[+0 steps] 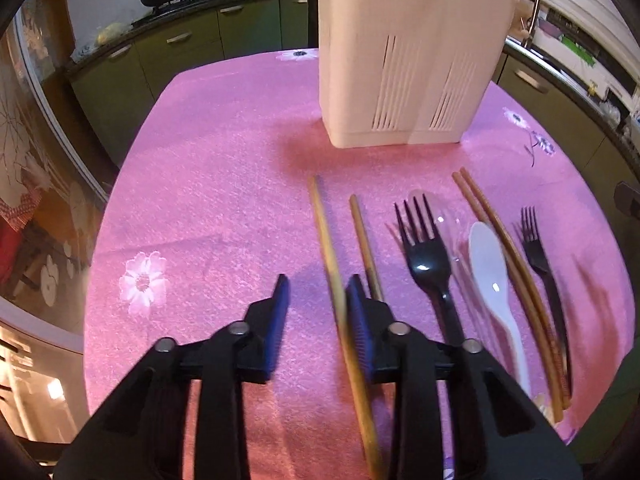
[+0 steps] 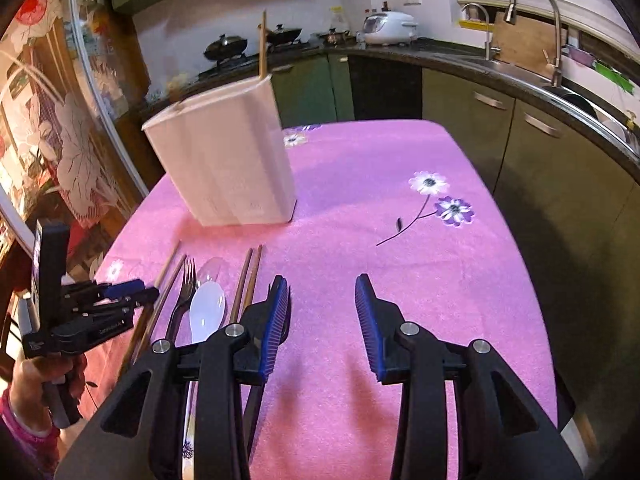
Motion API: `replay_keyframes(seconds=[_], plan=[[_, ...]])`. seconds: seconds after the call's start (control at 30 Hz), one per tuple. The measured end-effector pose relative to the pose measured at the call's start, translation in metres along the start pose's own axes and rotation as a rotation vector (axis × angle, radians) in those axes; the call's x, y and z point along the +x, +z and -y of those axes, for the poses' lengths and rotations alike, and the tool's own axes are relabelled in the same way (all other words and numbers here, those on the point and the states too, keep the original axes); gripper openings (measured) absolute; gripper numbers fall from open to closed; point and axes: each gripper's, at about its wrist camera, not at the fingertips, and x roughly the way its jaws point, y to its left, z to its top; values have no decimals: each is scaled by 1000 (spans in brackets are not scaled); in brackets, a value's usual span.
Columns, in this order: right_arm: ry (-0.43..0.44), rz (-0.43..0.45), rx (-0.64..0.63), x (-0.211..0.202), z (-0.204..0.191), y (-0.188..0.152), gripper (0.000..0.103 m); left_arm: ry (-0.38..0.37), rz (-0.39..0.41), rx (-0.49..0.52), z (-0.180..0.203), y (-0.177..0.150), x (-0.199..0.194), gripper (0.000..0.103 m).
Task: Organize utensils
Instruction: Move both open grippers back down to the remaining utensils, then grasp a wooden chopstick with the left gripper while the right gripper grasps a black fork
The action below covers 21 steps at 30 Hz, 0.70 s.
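A white slotted utensil holder stands at the back of the pink tablecloth; one chopstick sticks up out of it. In front of it lie a loose chopstick, a second chopstick, a black fork, a clear spoon, a white spoon, a pair of chopsticks and a small black fork. My left gripper is low over the cloth. The loose chopstick runs between its jaws against the right pad; the left pad stands clear. My right gripper is open over bare cloth, right of the row.
A person's hand holds the left gripper at the table's left side. Green kitchen cabinets, a stove with woks and a sink tap ring the table. Flower prints mark the cloth on the right.
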Motion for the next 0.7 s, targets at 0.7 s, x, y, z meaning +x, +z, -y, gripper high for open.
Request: replay_keyframes(seconds=[0.7], plan=[[-28, -259, -171, 70, -52, -32, 25, -12, 7, 0, -20, -8, -5, 11]])
